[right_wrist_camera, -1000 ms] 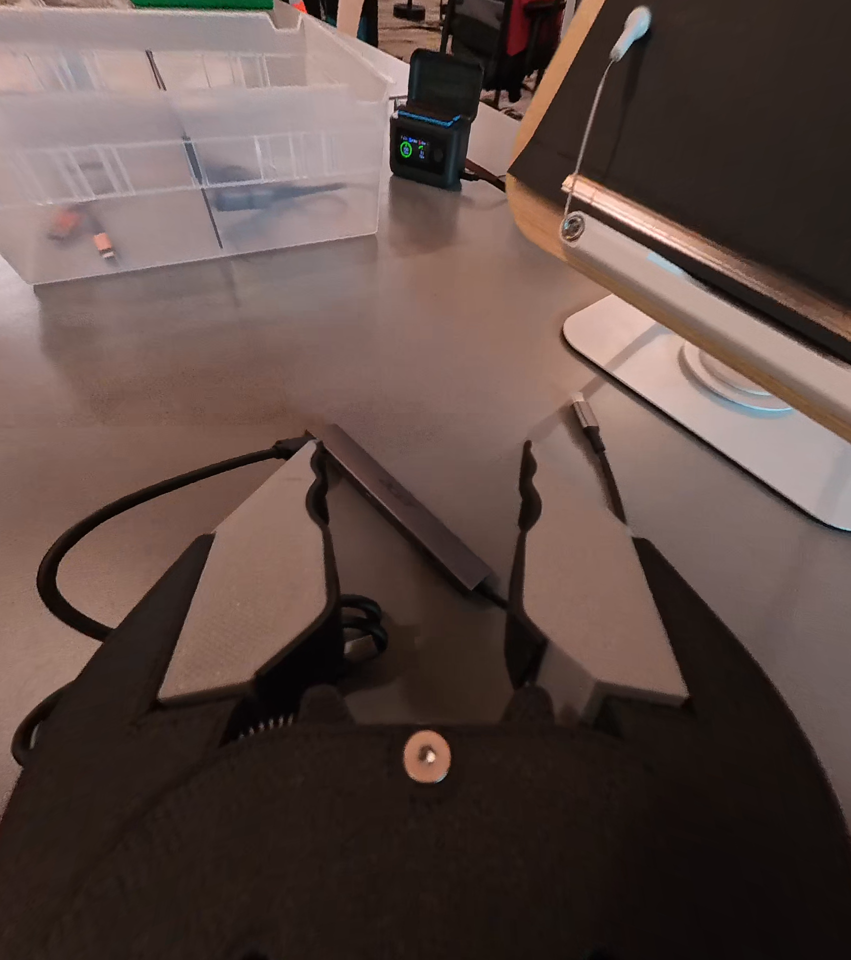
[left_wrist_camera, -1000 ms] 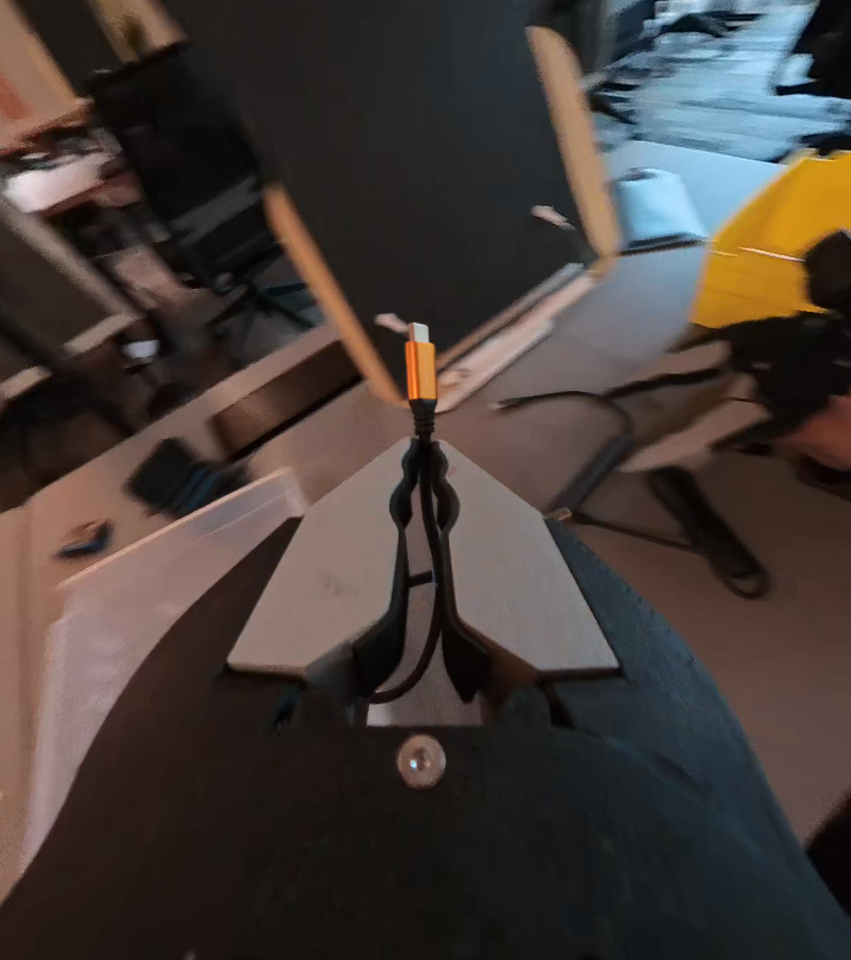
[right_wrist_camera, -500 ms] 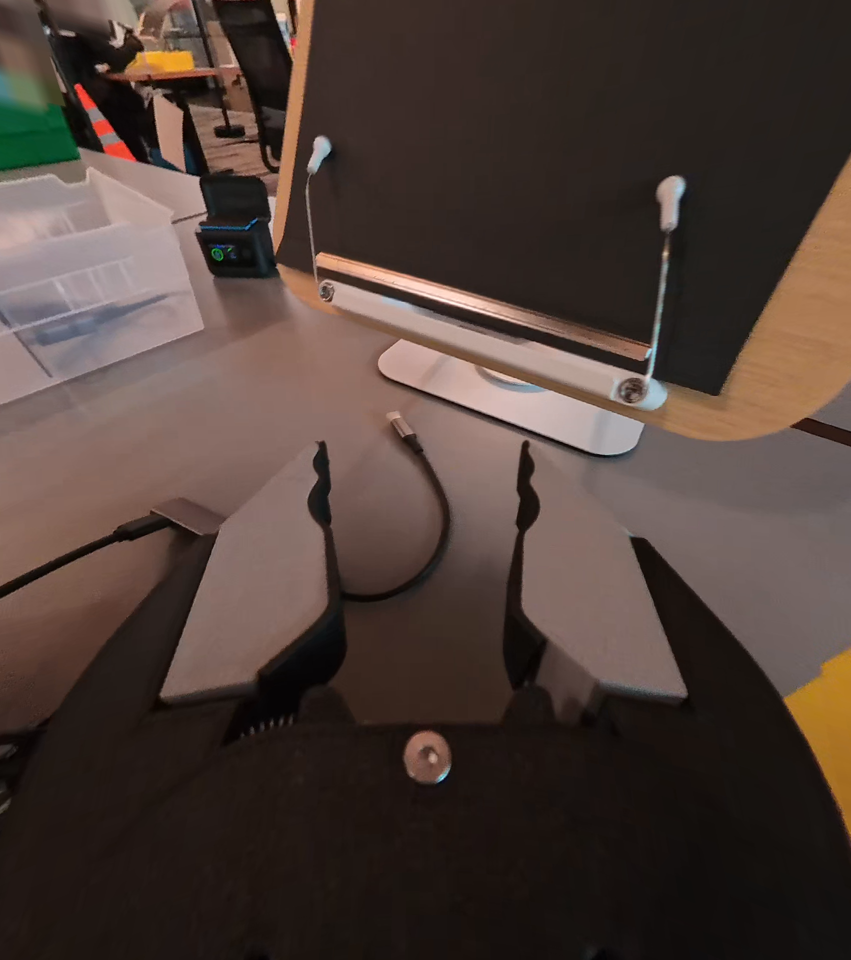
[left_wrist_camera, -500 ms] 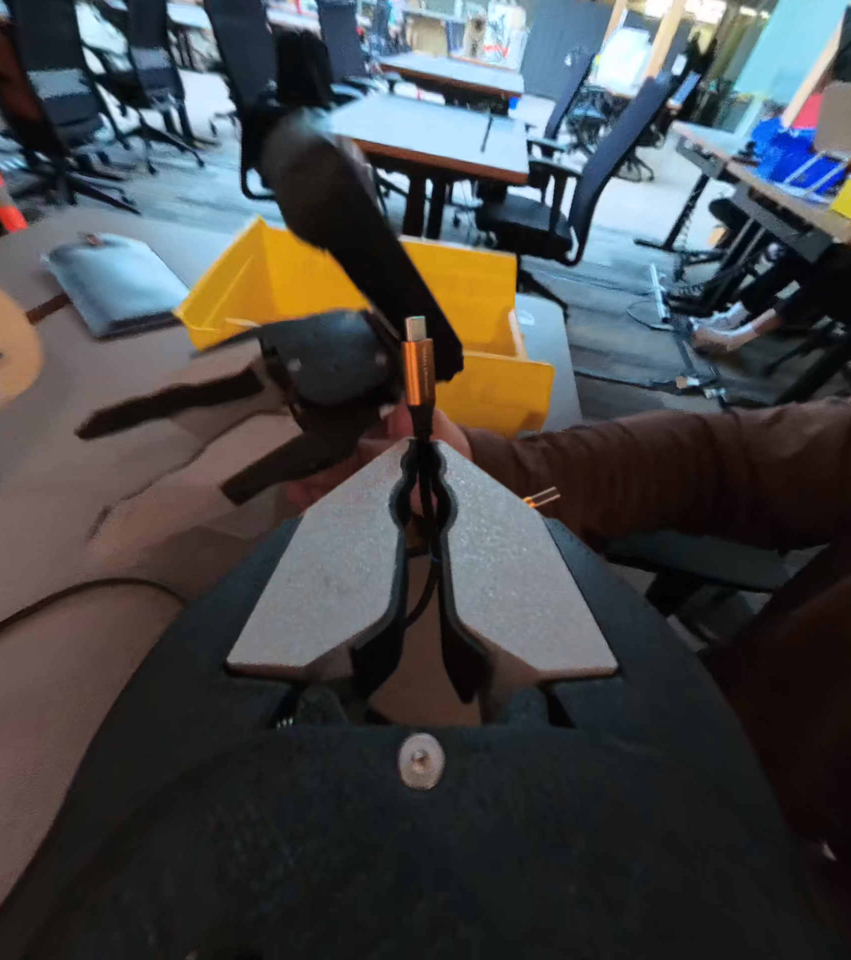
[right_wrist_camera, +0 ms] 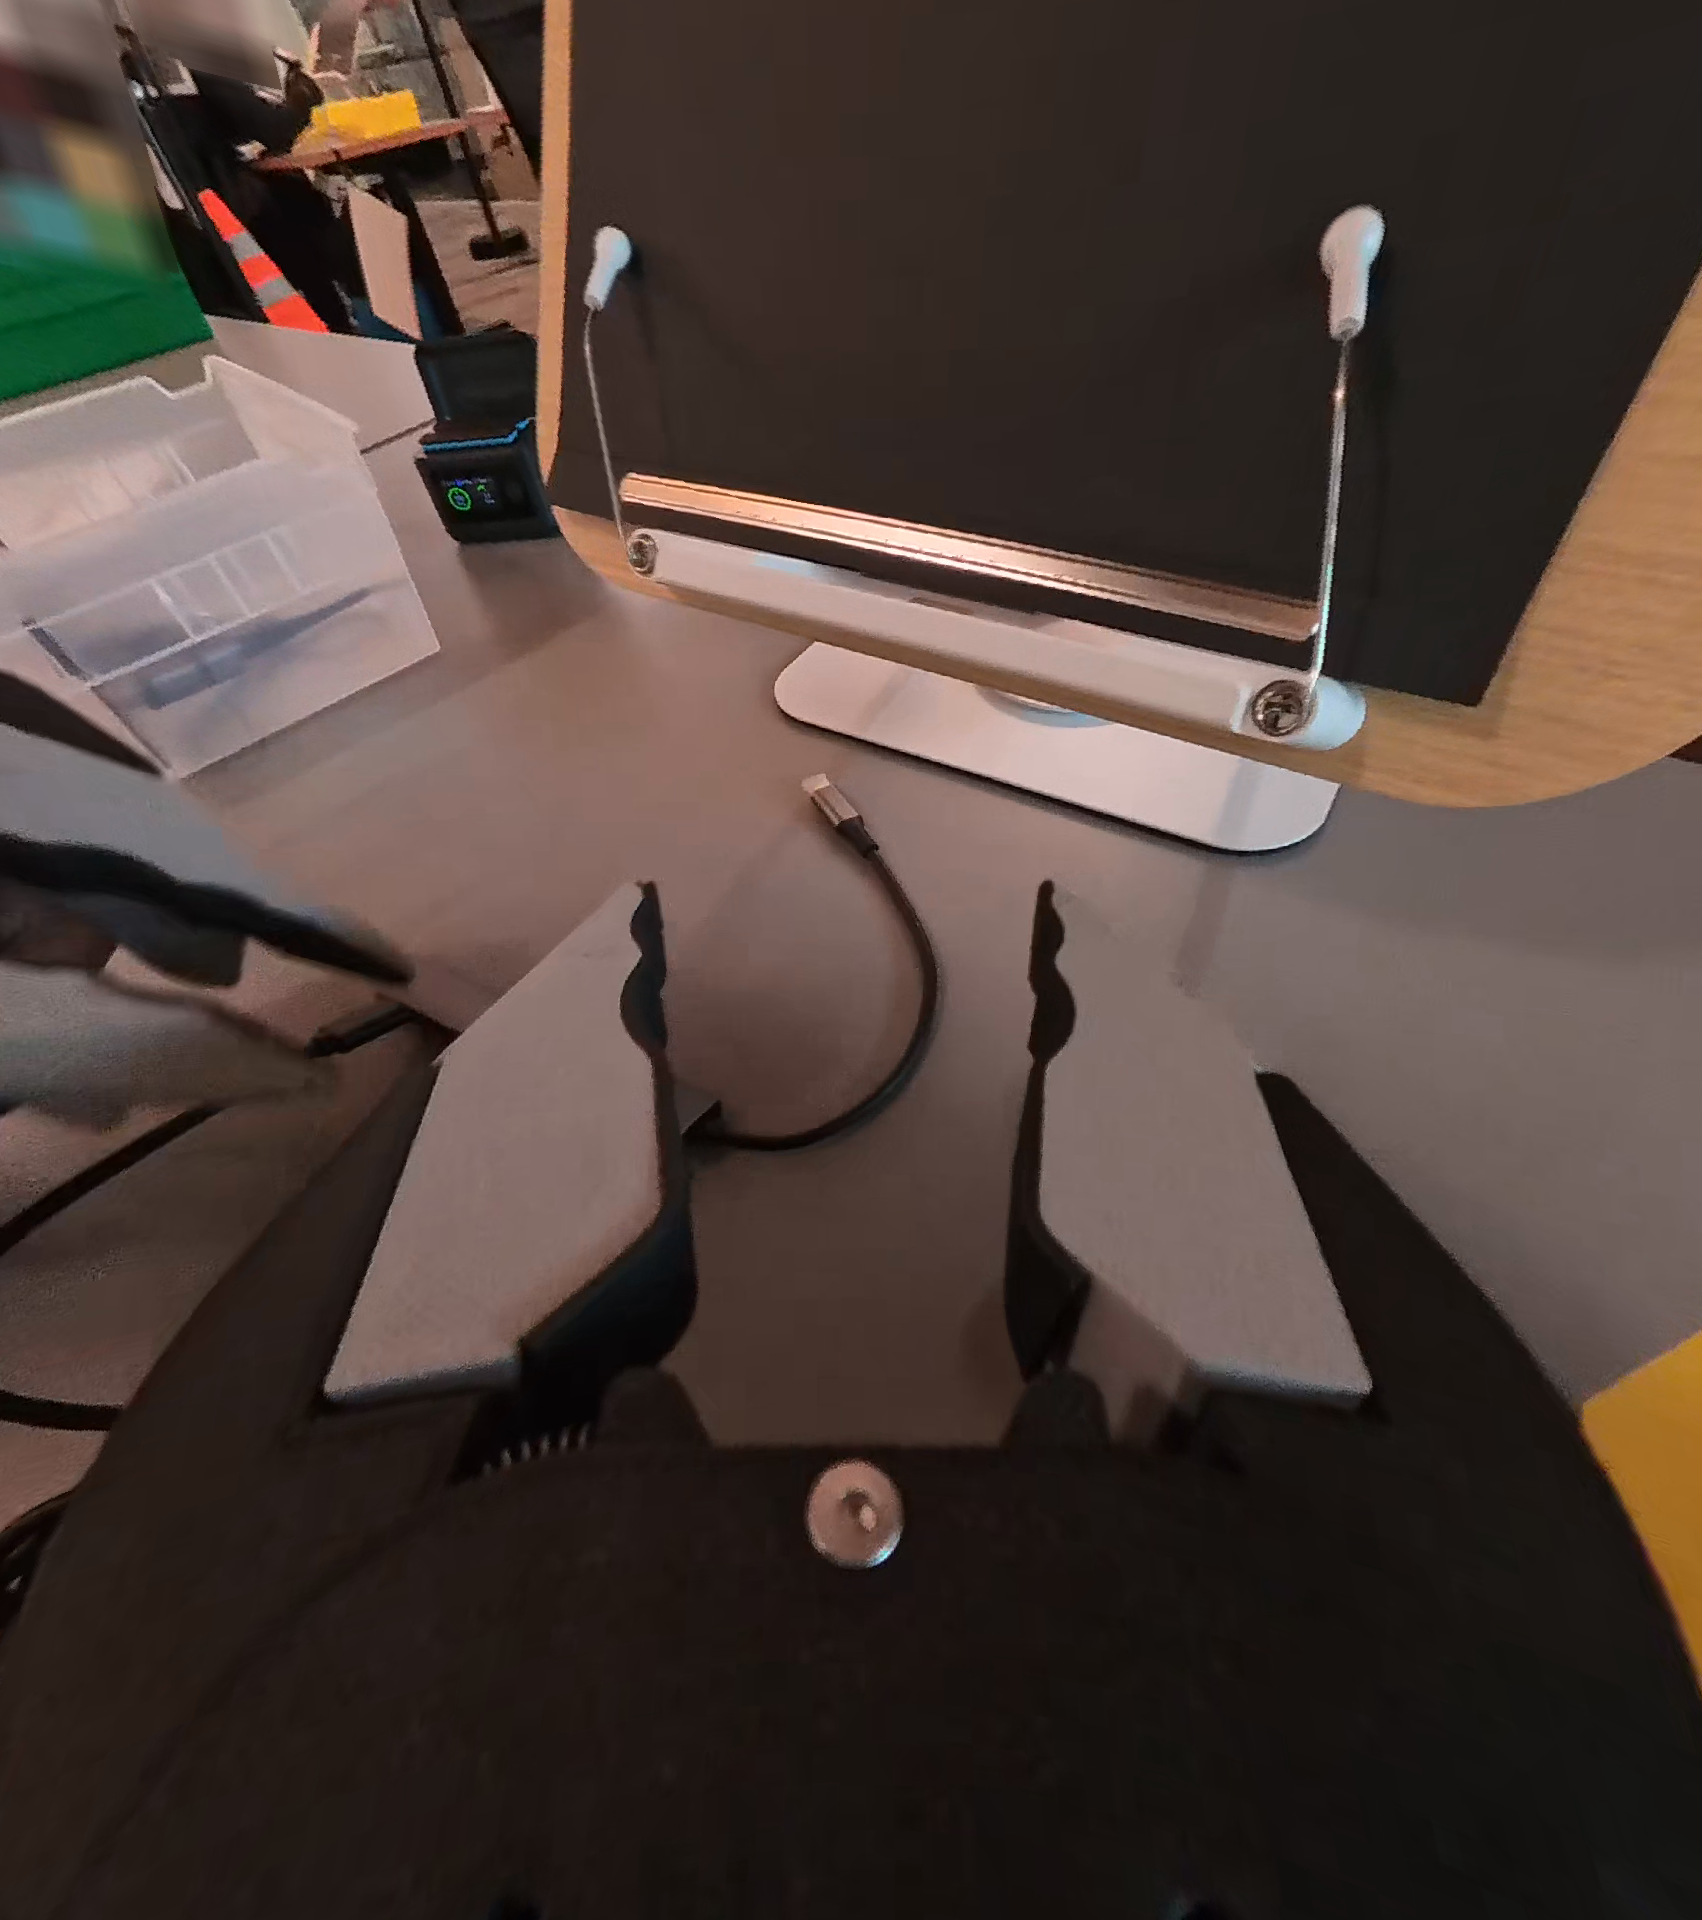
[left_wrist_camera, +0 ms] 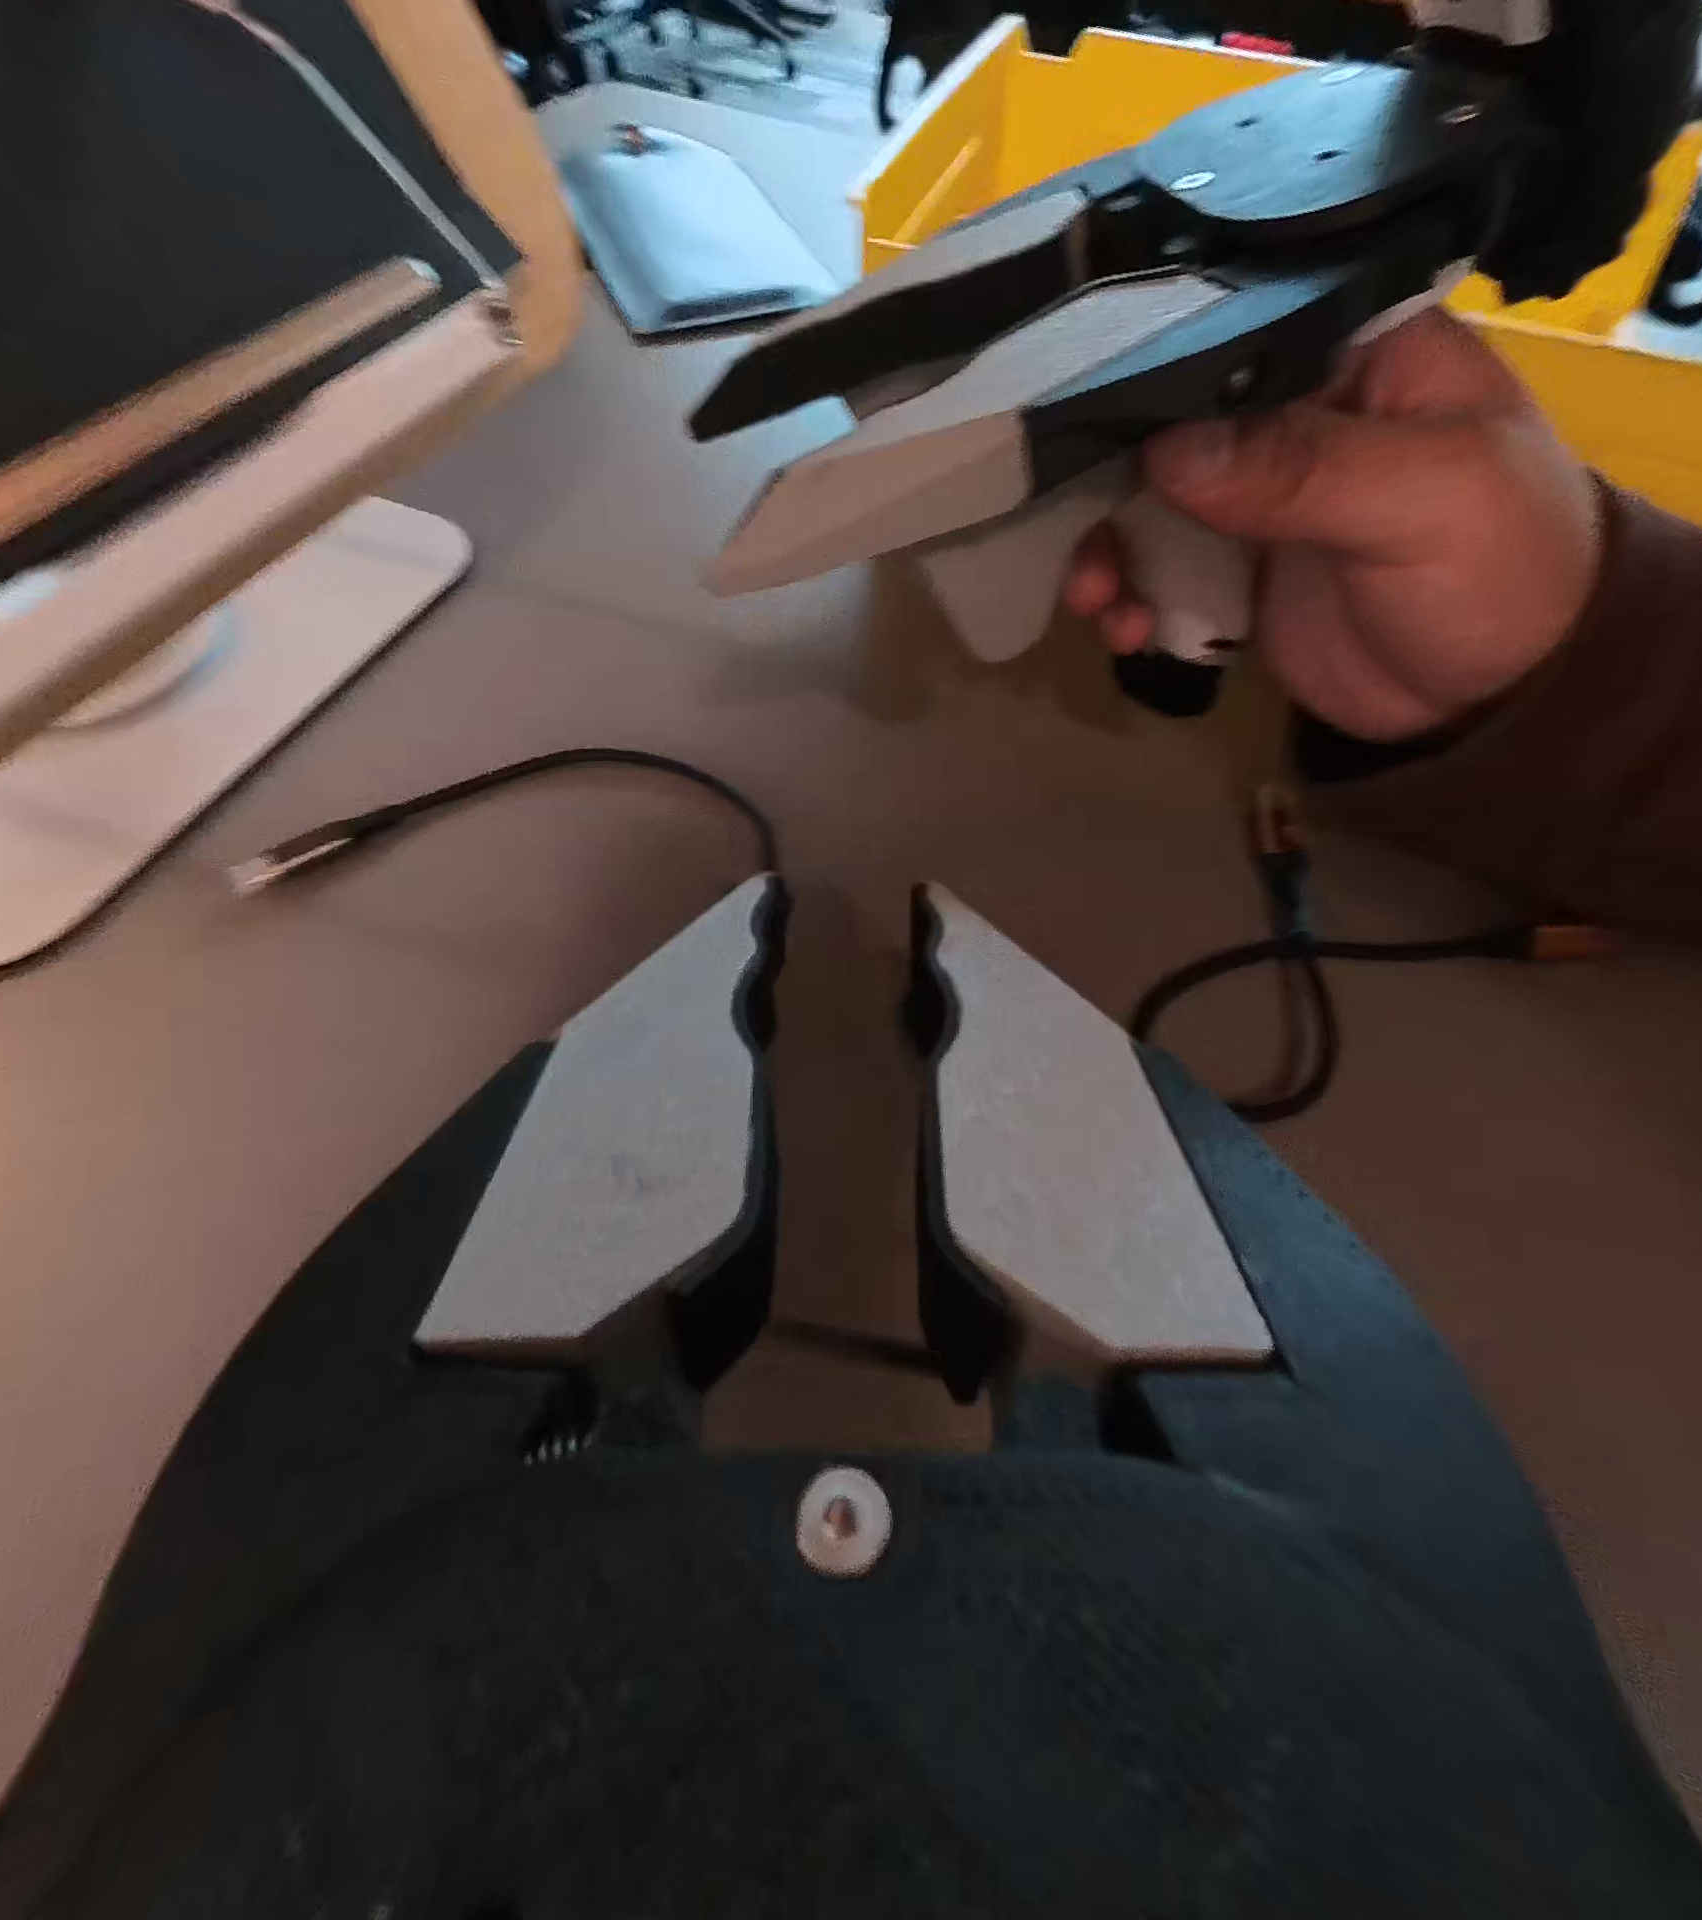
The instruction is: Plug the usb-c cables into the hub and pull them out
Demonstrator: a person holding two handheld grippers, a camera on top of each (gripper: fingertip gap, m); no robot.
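A grey-brown table (left_wrist_camera: 203, 1195) is filling the lower part of both views; it is looking matte and smooth. Behind it, in the left wrist view, a yellow bin (left_wrist_camera: 1595, 416) is standing at the far edge, and a flat grey pouch (left_wrist_camera: 691, 249) is lying beside it. In the right wrist view a clear plastic organizer box (right_wrist_camera: 234, 582) is sitting at the left, a small black device with a lit screen (right_wrist_camera: 483, 488) is standing next to it, and an orange traffic cone (right_wrist_camera: 255, 265) is showing farther off in the room. A dark board with a wooden edge (right_wrist_camera: 1034, 312) is standing on a white base (right_wrist_camera: 1086, 769), tilted back.

A black cable with a silver plug (right_wrist_camera: 888, 956) is lying on the table in a curve, its plug pointing toward the white base and not touching it; the same cable (left_wrist_camera: 535, 790) is showing in the left wrist view. A second black cable with orange plugs (left_wrist_camera: 1283, 935) is lying loose near the person's brown sleeve (left_wrist_camera: 1657, 758). The hub is perhaps hidden behind the right gripper's left finger; I cannot tell.

The left gripper (left_wrist_camera: 845, 904) is hovering over the table with a narrow gap between its fingers, holding nothing. The right gripper (right_wrist_camera: 845, 904) is spread wide and empty, above the curved cable; a hand (left_wrist_camera: 1366, 551) is holding it.
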